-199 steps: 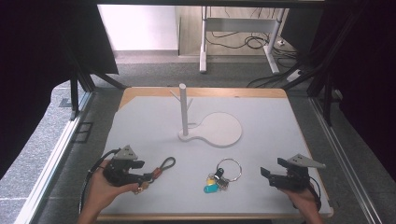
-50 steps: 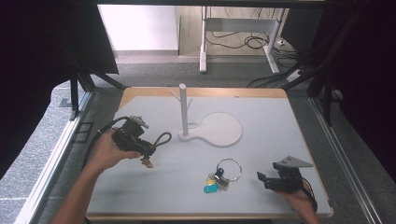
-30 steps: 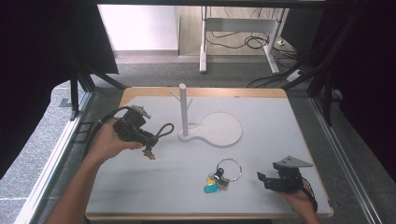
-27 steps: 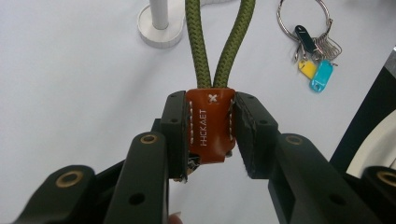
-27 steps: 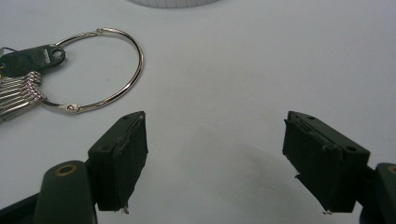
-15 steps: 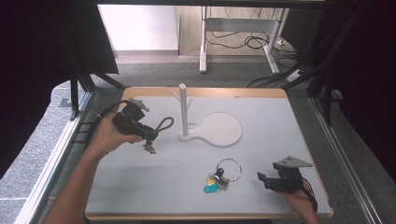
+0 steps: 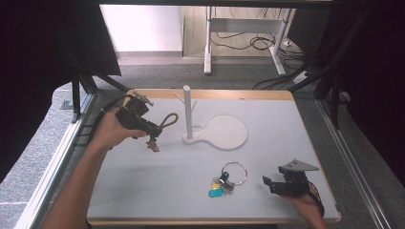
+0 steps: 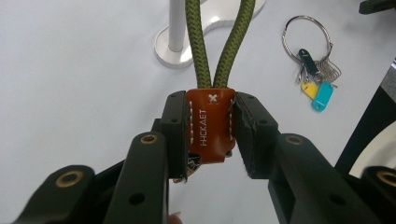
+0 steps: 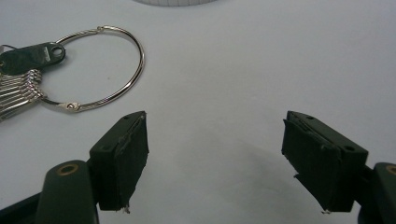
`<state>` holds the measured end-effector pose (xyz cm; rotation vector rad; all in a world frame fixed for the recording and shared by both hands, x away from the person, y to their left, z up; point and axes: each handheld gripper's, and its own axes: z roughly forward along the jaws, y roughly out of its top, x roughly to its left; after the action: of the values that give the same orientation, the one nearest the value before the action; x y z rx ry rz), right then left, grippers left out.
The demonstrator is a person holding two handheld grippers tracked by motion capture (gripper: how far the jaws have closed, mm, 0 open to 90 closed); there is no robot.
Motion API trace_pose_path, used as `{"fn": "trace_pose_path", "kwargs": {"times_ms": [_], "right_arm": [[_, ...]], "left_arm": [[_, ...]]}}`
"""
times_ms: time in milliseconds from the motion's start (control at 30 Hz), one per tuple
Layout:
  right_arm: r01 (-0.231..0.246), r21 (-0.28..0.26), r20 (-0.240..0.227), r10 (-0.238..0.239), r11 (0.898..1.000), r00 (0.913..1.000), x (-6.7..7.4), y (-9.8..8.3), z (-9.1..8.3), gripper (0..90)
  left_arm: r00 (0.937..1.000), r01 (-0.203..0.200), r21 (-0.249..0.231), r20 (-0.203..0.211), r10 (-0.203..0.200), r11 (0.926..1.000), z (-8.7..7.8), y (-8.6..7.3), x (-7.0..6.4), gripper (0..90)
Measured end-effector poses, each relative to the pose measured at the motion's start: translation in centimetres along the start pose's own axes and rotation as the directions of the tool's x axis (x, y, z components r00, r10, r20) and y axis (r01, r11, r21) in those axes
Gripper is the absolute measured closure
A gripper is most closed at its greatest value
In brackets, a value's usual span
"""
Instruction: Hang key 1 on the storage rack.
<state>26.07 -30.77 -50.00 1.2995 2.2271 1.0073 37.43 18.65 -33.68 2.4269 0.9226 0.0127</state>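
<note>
Now our left gripper [image 8: 209, 135], clenched on the strap's [image 7: 168, 120] leather tab [image 8: 210, 130], must hook its loop onto the stand [image 7: 187, 114] near the worktop's far edge, our right gripper [image 9: 215, 158] gaping empty.

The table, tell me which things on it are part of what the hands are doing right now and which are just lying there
In play:
- left gripper, jaws shut on the strap's brown leather tab
- green cord key strap, held up off the table
- white peg stand, just beyond the strap's loop, the likely target

Lying about:
- key ring with coloured tags, flat on the table
- right gripper, jaws open, holding nothing
</note>
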Motion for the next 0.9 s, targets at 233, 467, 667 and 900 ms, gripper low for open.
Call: {"fn": "trace_pose_path", "kwargs": {"times_ms": [233, 467, 667, 900], "right_arm": [[0.0, -0.003, 0.003, 0.0, 1.0, 1.0, -0.1, 0.0, -0.1, 23.4], [0.002, -0.003, 0.005, -0.002, 1.0, 1.0, -0.1, 0.0, -0.1, 23.4], [0.007, -0.004, 0.009, -0.007, 1.0, 0.9999, 0.0, 0.2, 0.0, 23.4], [0.007, -0.001, 0.009, -0.007, 1.0, 0.9999, 0.1, 0.2, 0.0, 23.4]], "left_arm": [[0.9999, -0.011, 0.011, -0.005, 0.011, 0.9999, -0.3, 0.7, 0.6, 67.0], [1.0, -0.004, 0.003, 0.0, 0.004, 1.0, -0.7, 1.1, 1.2, 67.0], [0.9999, -0.012, -0.022, 0.004, 0.012, 0.9997, -1.6, 1.4, 1.8, 67.0], [0.9998, -0.006, -0.021, 0.017, 0.006, 0.9998, -1.6, 2.3, 2.5, 67.0]]}}
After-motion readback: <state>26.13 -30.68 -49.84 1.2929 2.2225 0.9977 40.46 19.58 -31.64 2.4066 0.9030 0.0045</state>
